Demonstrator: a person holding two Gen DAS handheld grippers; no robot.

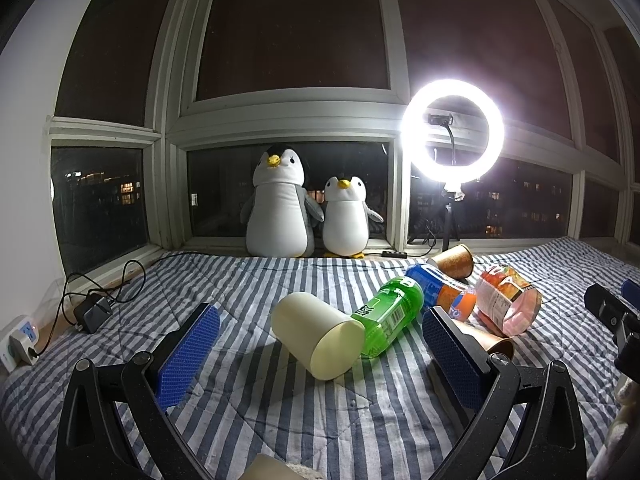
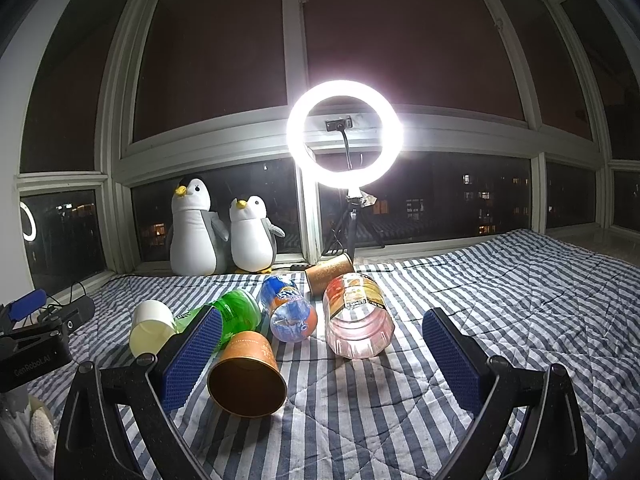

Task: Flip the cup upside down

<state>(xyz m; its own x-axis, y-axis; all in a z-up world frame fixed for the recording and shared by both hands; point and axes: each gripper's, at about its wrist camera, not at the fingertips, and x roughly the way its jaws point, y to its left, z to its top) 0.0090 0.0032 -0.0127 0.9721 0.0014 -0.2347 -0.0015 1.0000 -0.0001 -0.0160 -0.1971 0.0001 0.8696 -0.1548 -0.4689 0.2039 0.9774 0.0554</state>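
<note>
A cream cup point(image 1: 316, 334) point(image 2: 150, 328) lies on its side on the striped blanket point(image 1: 280, 412), closed base toward the left wrist camera. My left gripper point(image 1: 320, 316) is open with the cup between and just beyond its fingers, not touching. A brown paper cup point(image 2: 248, 376) point(image 1: 490, 340) lies on its side, mouth facing the right wrist camera, by the left finger of my open right gripper point(image 2: 323, 317). Another brown cup point(image 1: 452, 260) point(image 2: 330, 272) lies farther back.
A green bottle point(image 1: 390, 316), a blue-and-orange soda bottle point(image 1: 444, 292) and a clear jar point(image 1: 508, 300) lie beside the cups. Two plush penguins point(image 1: 280, 208) and a lit ring light point(image 1: 452, 132) stand on the window sill. A power strip point(image 1: 20, 340) and charger point(image 1: 94, 312) sit at the left.
</note>
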